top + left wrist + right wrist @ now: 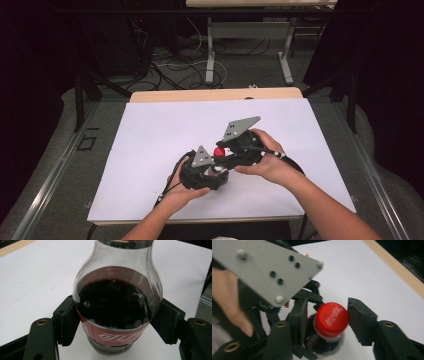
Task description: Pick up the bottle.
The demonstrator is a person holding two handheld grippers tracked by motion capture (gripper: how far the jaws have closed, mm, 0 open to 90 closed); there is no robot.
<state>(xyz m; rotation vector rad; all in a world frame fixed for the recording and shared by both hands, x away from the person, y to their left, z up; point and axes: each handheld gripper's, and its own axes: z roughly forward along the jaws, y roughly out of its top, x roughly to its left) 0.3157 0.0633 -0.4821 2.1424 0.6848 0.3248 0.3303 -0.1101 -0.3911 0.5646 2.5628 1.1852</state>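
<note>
A clear cola bottle (117, 307) with dark drink and a red label stands on the white sheet. My left gripper (117, 311) is shut on its body at the label, with a pad pressed to each side. Its red cap (332, 319) sits between the jaws of my right gripper (329, 308). The right pad is at the cap's edge, and a small gap shows at the left pad. In the high view both grippers meet mid-table: left gripper (214, 171) low, right gripper (223, 151) at the red cap (218, 150).
The white sheet (160, 130) covers the table, with a wooden edge (215, 94) at the far side. In the right gripper view, the left gripper's grey plate (269, 267) and a hand (227, 297) crowd the left. Cables (170, 65) and table legs lie on the floor beyond.
</note>
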